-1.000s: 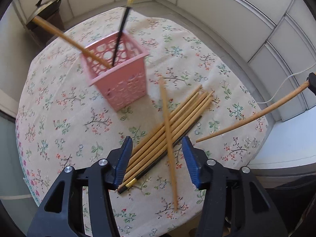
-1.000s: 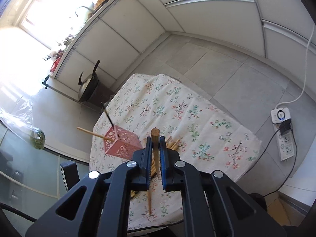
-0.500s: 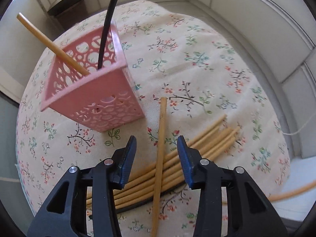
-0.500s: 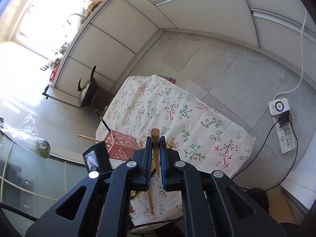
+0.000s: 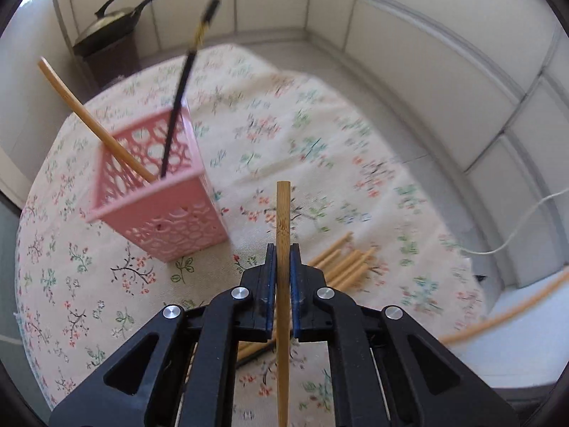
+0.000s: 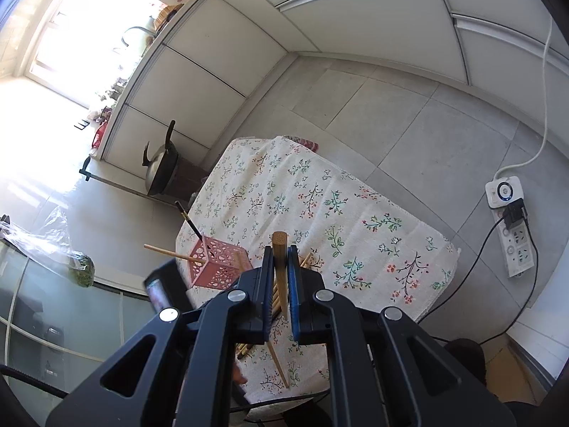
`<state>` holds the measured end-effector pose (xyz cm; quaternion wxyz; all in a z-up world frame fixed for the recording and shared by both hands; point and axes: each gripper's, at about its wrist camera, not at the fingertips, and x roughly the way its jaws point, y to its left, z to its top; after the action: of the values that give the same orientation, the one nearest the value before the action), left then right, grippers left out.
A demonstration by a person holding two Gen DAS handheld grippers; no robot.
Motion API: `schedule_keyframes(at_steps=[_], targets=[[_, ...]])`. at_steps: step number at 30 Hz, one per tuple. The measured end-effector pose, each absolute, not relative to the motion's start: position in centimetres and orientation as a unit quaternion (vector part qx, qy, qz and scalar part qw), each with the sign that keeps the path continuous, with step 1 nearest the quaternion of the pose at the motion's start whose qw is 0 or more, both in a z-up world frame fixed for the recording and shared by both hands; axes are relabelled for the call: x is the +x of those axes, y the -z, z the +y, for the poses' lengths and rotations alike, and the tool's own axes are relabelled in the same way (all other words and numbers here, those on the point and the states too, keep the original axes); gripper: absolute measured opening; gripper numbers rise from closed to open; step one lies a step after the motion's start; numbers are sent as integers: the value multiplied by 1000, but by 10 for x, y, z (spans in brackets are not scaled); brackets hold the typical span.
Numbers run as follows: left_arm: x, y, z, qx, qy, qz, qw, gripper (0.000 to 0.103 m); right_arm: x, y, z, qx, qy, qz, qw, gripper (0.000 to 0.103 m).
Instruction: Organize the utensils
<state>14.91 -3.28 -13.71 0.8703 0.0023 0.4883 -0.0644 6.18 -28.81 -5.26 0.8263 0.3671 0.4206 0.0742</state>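
Since the earlier frame our left hand-held gripper (image 5: pixel 283 254) had closed its jaws, which had stood wide over the pile, and it now clenched one bamboo chopstick (image 5: pixel 283 213) between its blue pads. That chopstick ran straight along the gripper's line, its blunt end pointing to twelve o'clock past the pads and its thin end running out at six o'clock in the left wrist view. It had lain across the pile before; now it rode with the gripper.

We saw the pink perforated basket (image 5: pixel 167 210) at ten o'clock from the left gripper, standing on the floral cloth of the bench (image 5: pixel 89 284). Inside it leaned a second bamboo chopstick (image 5: pixel 89 121), tilted toward ten o'clock, and a black chopstick (image 5: pixel 181 106) with a yellow band, tilted toward twelve. The remaining bamboo chopsticks (image 5: pixel 341 263) lay in a loose bundle on the cloth at three o'clock from the gripper, partly hidden beneath it; a dark stick lay among them.

Our right hand-held gripper (image 6: pixel 280 277) was held well above the bench, its jaws clenched on another bamboo chopstick (image 6: pixel 280 249), blunt end at twelve o'clock. In the left wrist view that chopstick (image 5: pixel 498 316) showed as a blurred curve at four o'clock.

Beyond the bench, at eleven o'clock, a lidded wok (image 5: pixel 106 25) sat on a dark stand. A power strip (image 6: pixel 512 227) lay on the tiled floor (image 6: pixel 391 106) at three o'clock in the right wrist view.
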Motion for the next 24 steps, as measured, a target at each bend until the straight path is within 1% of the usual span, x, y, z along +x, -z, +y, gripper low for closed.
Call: schedule_keyframes(at_steps=[6,12,19,24], targets=[[97,75,-10,8,90,427,899,6,61,44,-279,355,-84,413,835,8],[56,39,16,-11,84,384,920,6,63,41,-265,349,-94,414,835,8],[37,-4,41,-43,81,329,940,6,67,40,-248,329,-99,415,843,8],[44,-37,55,-64,72,288,953,6,69,37,-237,303,-98,409,855,8]])
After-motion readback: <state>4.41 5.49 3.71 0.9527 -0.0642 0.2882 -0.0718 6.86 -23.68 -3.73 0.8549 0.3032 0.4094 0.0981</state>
